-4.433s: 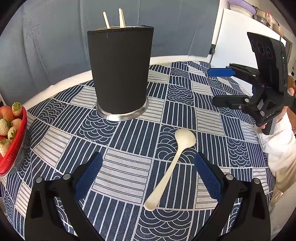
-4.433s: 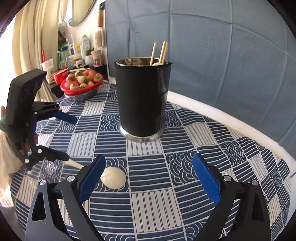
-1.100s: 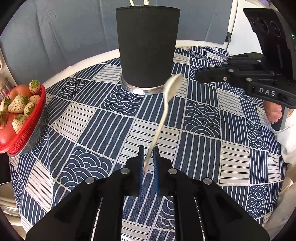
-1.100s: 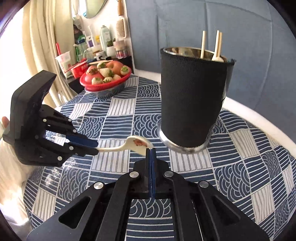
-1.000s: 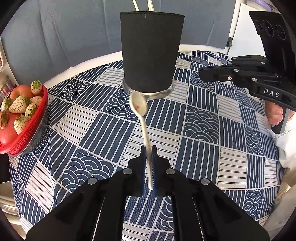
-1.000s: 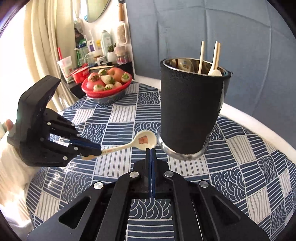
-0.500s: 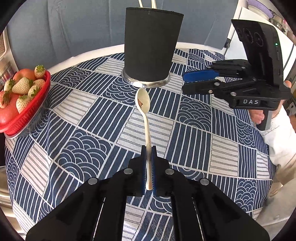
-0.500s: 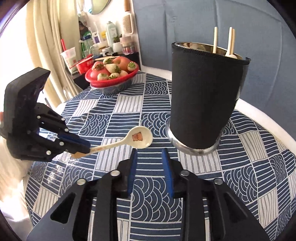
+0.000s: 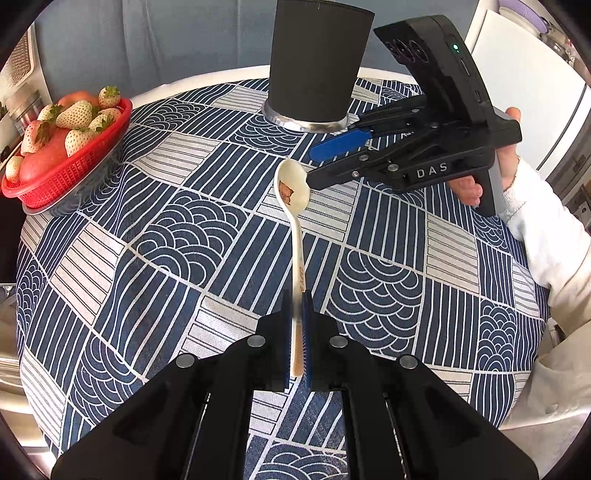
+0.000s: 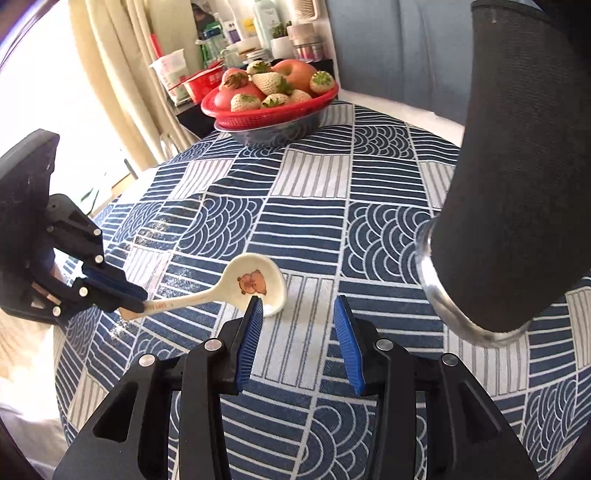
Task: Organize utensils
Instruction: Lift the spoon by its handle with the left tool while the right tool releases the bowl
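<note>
My left gripper point(image 9: 296, 332) is shut on the handle of a cream ceramic spoon point(image 9: 293, 206) with a small bear print in its bowl, held above the patterned tablecloth. In the right wrist view the spoon point(image 10: 251, 282) sticks out from the left gripper point(image 10: 127, 299). My right gripper point(image 10: 297, 314) is open, its left pad beside the spoon's bowl; it also shows in the left wrist view point(image 9: 325, 162). The black utensil holder point(image 9: 317, 62) stands at the back of the table and fills the right side of the right wrist view point(image 10: 517, 177).
A red basket of strawberries and an apple point(image 9: 62, 147) sits at the table's left edge, also in the right wrist view point(image 10: 273, 99). A round table with blue-and-white cloth point(image 9: 184, 240). Bottles and jars point(image 10: 243, 33) stand on a shelf behind.
The left gripper picked the spoon up from the cloth and holds it raised. The right gripper, shut a second ago, has opened and moved in beside the spoon's bowl.
</note>
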`<state>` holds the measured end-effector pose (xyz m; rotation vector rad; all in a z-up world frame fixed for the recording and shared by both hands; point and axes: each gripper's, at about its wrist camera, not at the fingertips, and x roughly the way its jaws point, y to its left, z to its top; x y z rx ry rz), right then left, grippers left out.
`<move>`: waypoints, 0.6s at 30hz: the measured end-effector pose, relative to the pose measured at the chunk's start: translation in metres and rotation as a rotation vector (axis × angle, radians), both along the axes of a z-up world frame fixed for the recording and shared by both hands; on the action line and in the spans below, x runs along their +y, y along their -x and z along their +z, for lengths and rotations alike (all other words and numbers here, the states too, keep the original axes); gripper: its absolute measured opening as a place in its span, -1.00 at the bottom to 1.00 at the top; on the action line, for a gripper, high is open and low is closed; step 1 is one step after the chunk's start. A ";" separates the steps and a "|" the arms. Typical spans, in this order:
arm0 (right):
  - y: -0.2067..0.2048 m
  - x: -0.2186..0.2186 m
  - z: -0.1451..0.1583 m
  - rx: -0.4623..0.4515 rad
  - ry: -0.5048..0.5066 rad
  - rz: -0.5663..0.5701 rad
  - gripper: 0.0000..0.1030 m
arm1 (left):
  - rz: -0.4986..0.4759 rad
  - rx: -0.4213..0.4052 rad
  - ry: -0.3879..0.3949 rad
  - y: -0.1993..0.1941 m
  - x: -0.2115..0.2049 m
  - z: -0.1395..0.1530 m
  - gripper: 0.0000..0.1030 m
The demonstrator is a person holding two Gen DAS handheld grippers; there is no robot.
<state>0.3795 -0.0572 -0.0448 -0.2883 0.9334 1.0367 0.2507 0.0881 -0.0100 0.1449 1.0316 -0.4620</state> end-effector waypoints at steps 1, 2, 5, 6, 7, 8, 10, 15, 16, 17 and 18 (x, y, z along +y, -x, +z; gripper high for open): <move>-0.001 0.005 -0.001 0.011 -0.003 0.008 -0.27 | -0.001 0.000 0.000 0.001 0.002 0.000 -0.90; -0.002 0.009 -0.001 0.016 -0.004 0.007 -0.27 | 0.002 0.001 0.002 0.002 0.004 0.000 -0.90; -0.007 0.017 -0.004 0.073 -0.029 0.015 -0.37 | 0.002 0.006 0.007 0.004 0.011 -0.001 -0.90; -0.007 0.019 -0.005 0.091 -0.029 0.033 -0.82 | 0.003 0.005 0.005 0.004 0.013 -0.002 -0.92; -0.005 0.021 -0.005 0.088 -0.031 0.041 -0.88 | 0.004 0.007 0.010 0.005 0.014 -0.002 -0.92; -0.002 0.023 -0.004 0.081 -0.029 0.055 -0.88 | 0.008 0.009 0.011 0.004 0.015 -0.003 -0.92; 0.005 0.022 -0.002 0.057 -0.031 0.075 -0.88 | 0.012 0.011 0.017 0.001 0.017 -0.004 -0.92; 0.002 0.008 0.009 0.041 -0.071 0.019 -0.90 | 0.025 -0.014 0.047 0.001 0.018 0.002 -0.88; 0.002 0.004 0.013 0.032 -0.079 0.011 -0.91 | 0.023 -0.013 0.067 0.001 0.018 0.004 -0.70; 0.002 0.002 0.016 0.023 -0.084 0.007 -0.91 | 0.024 -0.020 0.075 0.001 0.017 0.005 -0.55; 0.002 -0.001 0.019 0.019 -0.093 0.006 -0.91 | 0.026 -0.034 0.072 0.001 0.015 0.006 -0.27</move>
